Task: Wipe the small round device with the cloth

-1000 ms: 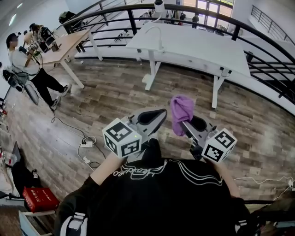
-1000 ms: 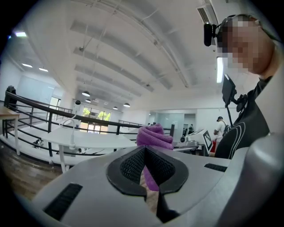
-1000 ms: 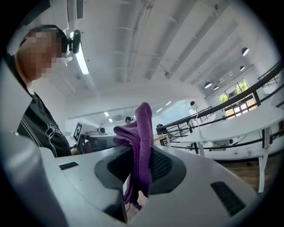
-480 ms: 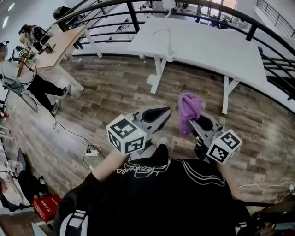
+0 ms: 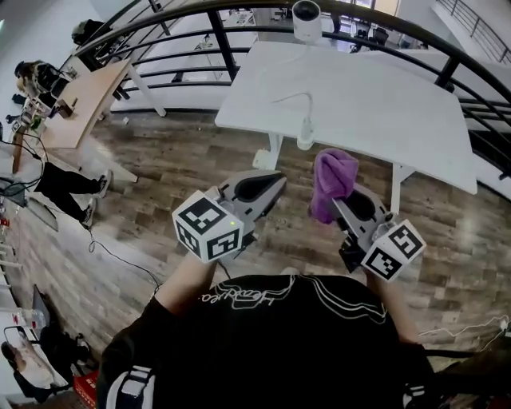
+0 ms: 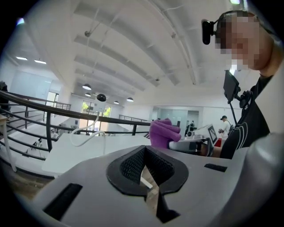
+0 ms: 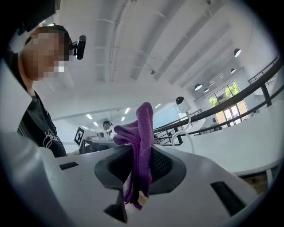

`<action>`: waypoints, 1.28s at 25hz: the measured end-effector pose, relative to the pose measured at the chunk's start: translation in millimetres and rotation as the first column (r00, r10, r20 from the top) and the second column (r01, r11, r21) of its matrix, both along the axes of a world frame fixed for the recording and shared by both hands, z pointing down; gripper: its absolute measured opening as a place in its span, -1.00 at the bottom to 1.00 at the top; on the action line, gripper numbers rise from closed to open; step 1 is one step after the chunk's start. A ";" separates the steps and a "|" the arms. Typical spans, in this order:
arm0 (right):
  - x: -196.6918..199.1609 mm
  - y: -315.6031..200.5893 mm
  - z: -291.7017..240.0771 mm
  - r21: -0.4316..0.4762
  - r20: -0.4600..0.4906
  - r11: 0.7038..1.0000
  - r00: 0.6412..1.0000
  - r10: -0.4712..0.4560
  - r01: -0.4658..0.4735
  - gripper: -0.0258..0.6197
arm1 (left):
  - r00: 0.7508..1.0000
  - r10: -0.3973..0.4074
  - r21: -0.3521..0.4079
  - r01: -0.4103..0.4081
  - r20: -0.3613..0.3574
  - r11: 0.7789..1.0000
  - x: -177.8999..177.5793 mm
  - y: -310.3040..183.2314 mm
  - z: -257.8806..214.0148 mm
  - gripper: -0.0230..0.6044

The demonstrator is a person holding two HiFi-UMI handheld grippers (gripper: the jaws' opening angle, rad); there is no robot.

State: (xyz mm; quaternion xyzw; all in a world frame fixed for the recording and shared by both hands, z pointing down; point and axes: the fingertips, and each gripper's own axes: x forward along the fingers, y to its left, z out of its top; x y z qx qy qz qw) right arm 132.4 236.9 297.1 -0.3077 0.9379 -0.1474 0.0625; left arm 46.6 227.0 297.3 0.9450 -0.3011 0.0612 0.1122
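**A:** What do we hold, here at the white worktop [image 5: 375, 104]?

**B:** Our right claw [image 5: 342, 206] is clamped on the purple cloth [image 5: 332, 180]. The cloth stands bunched above the pads, and a short end hangs below them. Our left claw [image 5: 279, 178] is closed, with nothing in it.

**A:** And where do we stand?

**B:** We are on the near side of the worktop, both claws held side by side over the wooden floor [image 5: 160, 184]. In the head view the top of the cloth overlaps the worktop's near edge. The left claw stops just short of that edge.

**A:** Where is the small round device [image 5: 306, 17]?

**B:** It stands at the worktop's far edge, beside the black railing [image 5: 219, 44] and well apart from both claws. It is white with a dark round face. A white cable [image 5: 299, 104] curves from it across the worktop towards the near edge. The cloth touches neither the device nor the cable.
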 end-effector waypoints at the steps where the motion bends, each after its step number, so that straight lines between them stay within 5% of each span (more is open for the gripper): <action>1: -0.8 -8.7 0.0 0.006 -0.004 1.000 1.000 0.008 -0.008 -0.70 | 1.000 0.004 0.000 -0.004 -0.004 1.000 -1.2 -9.4 0.6 -0.90; 11: 6.7 -27.9 0.3 0.076 -0.009 0.995 0.998 0.062 -0.062 -0.70 | 0.998 0.056 0.048 -0.055 -0.019 0.997 2.1 -23.2 5.0 -0.90; 19: 22.8 -147.8 -8.3 0.097 -0.002 0.990 0.995 0.100 -0.099 -0.70 | 0.998 0.059 0.066 -0.060 0.021 0.996 9.1 -133.9 2.9 -0.90; 32: 38.8 -270.4 -20.2 0.154 -0.015 0.983 0.994 0.106 -0.103 -0.70 | 0.996 -0.014 0.127 0.002 0.093 0.992 1.0 -273.9 -1.7 -0.90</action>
